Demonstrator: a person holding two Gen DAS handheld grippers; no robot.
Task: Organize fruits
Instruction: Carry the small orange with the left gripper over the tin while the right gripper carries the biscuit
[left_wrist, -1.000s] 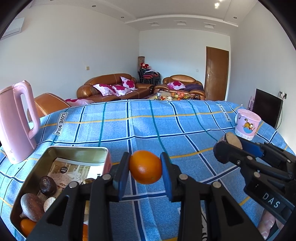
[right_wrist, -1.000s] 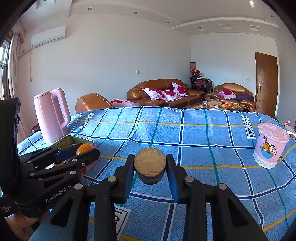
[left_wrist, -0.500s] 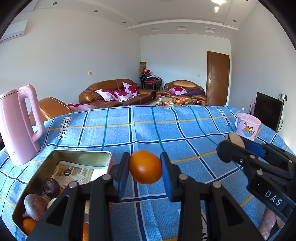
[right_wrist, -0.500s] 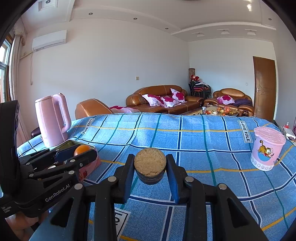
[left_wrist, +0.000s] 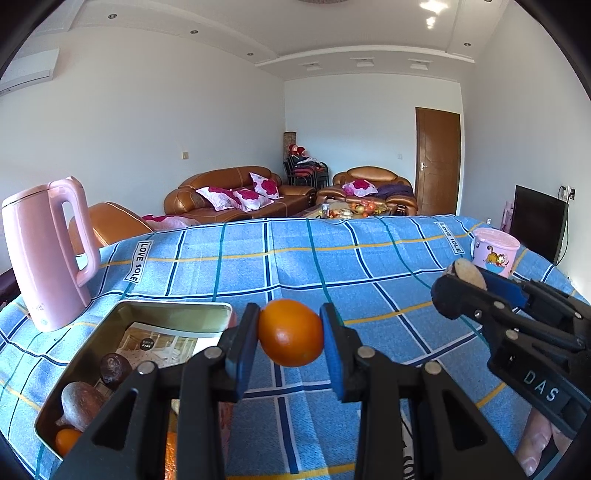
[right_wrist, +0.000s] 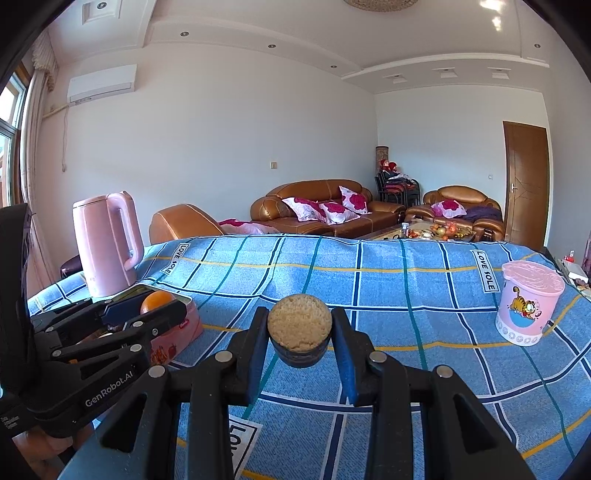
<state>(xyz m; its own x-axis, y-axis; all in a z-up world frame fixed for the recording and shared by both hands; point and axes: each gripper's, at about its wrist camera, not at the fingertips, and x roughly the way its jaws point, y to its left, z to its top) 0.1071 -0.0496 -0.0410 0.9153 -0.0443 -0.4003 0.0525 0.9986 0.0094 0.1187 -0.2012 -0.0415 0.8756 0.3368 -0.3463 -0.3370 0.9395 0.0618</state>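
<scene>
The left gripper (left_wrist: 290, 334) has its jaws clamped on an orange (left_wrist: 290, 332), held in the air at the centre of the left wrist view, above the blue checked cloth (left_wrist: 332, 258) covering the desk. Just to its lower left sits an open metal tin (left_wrist: 173, 314) with several fruits already inside, among them a dark round one (left_wrist: 115, 367), a brownish one (left_wrist: 82, 402) and a small orange one (left_wrist: 66, 439). The right gripper (right_wrist: 300, 334) grips a dark, round item with a pale, grainy top (right_wrist: 300, 328), also held clear of the cloth at the middle of the right wrist view.

Both items are round and pinched only at their sides, so either could roll out of the jaws if tilted or jolted, then run off across the cloth. The two grippers sit close together; in the left wrist view the right one crowds the right edge, so a sideways swing toward the tin risks a knock. A pink kettle (left_wrist: 48, 254) stands beyond the tin at the left, and a pink lidded cup (right_wrist: 528, 302) at the right of the right wrist view could be tipped.
</scene>
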